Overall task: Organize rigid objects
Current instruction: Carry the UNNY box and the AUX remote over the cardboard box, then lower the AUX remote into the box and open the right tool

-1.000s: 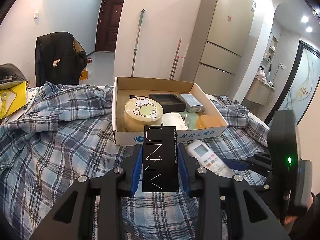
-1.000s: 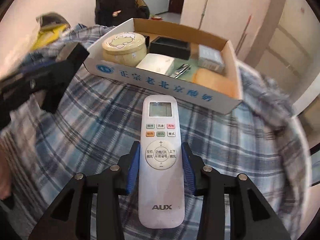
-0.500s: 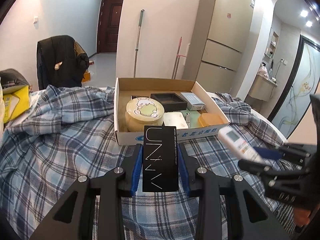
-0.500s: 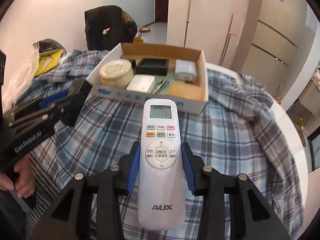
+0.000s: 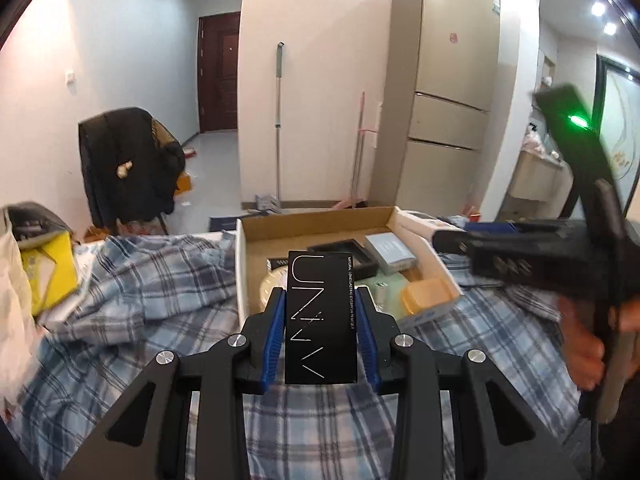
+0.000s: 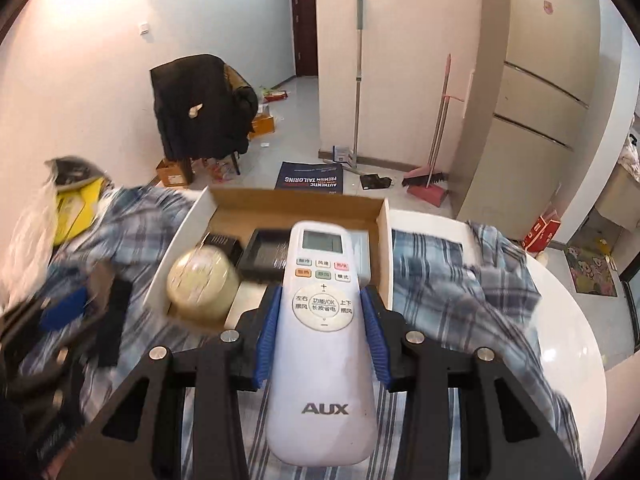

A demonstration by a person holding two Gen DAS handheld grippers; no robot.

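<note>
Fridge (image 5: 448, 92): tall, beige, it stands against the wall behind the table.
Checked cloth (image 5: 152, 304): blue and white, it covers the table under both tools.
Chair (image 6: 200, 108): a black jacket hangs over it, near the left wall.
Cardboard box (image 5: 320, 222): open tray on the cloth, brown inside and white outside; the print on its front is too blurred to read.
Left gripper (image 5: 321, 320): narrow opening, the blue pads press on both sides of the black box; it is in front of the tray.
Right gripper (image 6: 323, 320): narrow opening, the blue pads clamp the remote at its middle; it is at the near right corner of the tray.
Remote (image 6: 322, 332): white, upright between the fingers, its top is over the tray; "AUX" is at the bottom, Chinese labels are on the buttons, "OK" is on the round pad.
Black box (image 5: 321, 316): long and flat, held upright; large thin letters "UNNY" run along it, with a small line starting "NATURAL".
Round tin (image 6: 202, 284): pale yellow, in the near left part of the tray.
Black tray (image 6: 266, 256): small, inside the box behind the tin.
Orange container (image 5: 428, 294): in the near right corner of the box.
Bag (image 6: 312, 178): dark blue, on the floor, it reads "AUTHENTIC PREMIUM TAILORING" upside down.
</note>
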